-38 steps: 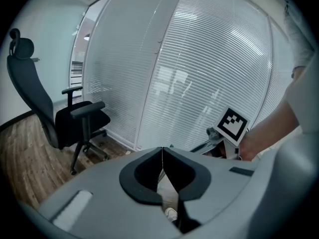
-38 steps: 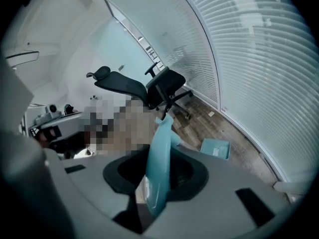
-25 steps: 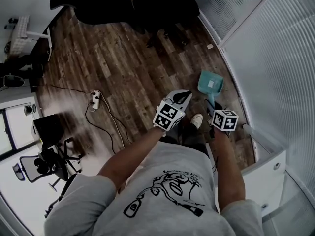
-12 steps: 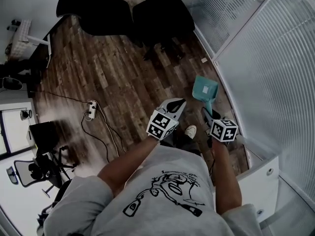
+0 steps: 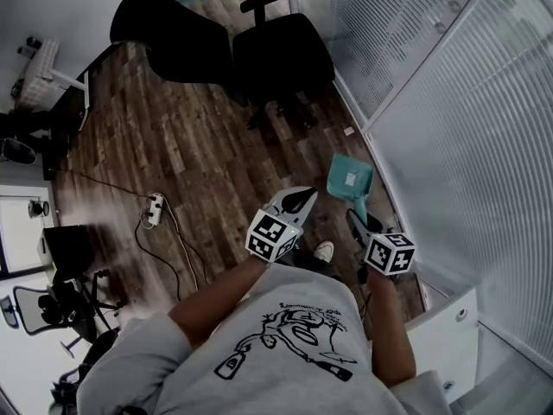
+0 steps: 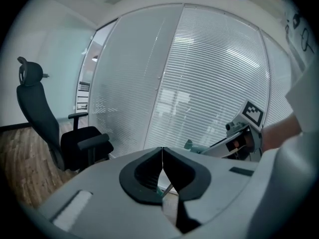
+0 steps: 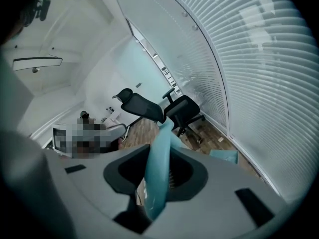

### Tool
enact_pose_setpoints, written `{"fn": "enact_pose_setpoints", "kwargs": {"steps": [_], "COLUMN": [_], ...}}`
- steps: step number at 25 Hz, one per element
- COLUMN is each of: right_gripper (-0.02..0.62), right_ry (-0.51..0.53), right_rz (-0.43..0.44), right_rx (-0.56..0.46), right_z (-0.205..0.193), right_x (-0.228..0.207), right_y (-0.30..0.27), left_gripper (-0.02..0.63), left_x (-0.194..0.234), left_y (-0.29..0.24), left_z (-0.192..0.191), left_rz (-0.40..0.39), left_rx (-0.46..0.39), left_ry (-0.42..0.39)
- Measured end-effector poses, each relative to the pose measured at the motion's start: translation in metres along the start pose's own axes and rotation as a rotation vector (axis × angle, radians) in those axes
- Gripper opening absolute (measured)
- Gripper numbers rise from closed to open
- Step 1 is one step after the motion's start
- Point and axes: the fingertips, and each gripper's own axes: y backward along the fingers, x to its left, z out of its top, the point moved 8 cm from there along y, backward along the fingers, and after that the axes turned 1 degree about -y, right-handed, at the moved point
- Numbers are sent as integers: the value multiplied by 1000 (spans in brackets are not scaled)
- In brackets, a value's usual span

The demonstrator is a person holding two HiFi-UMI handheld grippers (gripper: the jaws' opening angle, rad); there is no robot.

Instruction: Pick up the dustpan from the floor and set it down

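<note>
Shirt [image 5: 285, 344]: light grey, short sleeves, black line drawing across the chest.
Shoe [image 5: 324, 251]: white.
Left gripper [image 5: 296, 200]: pale grey rounded shell, black pads round the jaws.
Right gripper [image 5: 352, 221]: same grey shell, same black pads.
Marker cubes [image 5: 270, 236]: white, black square patterns on each face.

Teal dustpan [image 5: 350, 180], aloft by its handle

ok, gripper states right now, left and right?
Left gripper: closed, empty.
Right gripper: closed on the handle of the dustpan.
</note>
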Motion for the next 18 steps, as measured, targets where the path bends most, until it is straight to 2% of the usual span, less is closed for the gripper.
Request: {"fn": "enact_pose_setpoints", "kwargs": {"steps": [8, 18], "right_gripper": [83, 83], "right_ry": [17, 62], "right_rz": [13, 49], "right_rx": [-13, -52], "right_z": [28, 44], "right_x": [31, 72], "right_y": [32, 72], "left_gripper": [2, 2], "left_x": [-9, -28], "left_y": [19, 46], "left_z": [34, 68], "left_rz": [-7, -42], "left_rx": [-56, -129], "left_ry": [4, -12]}}
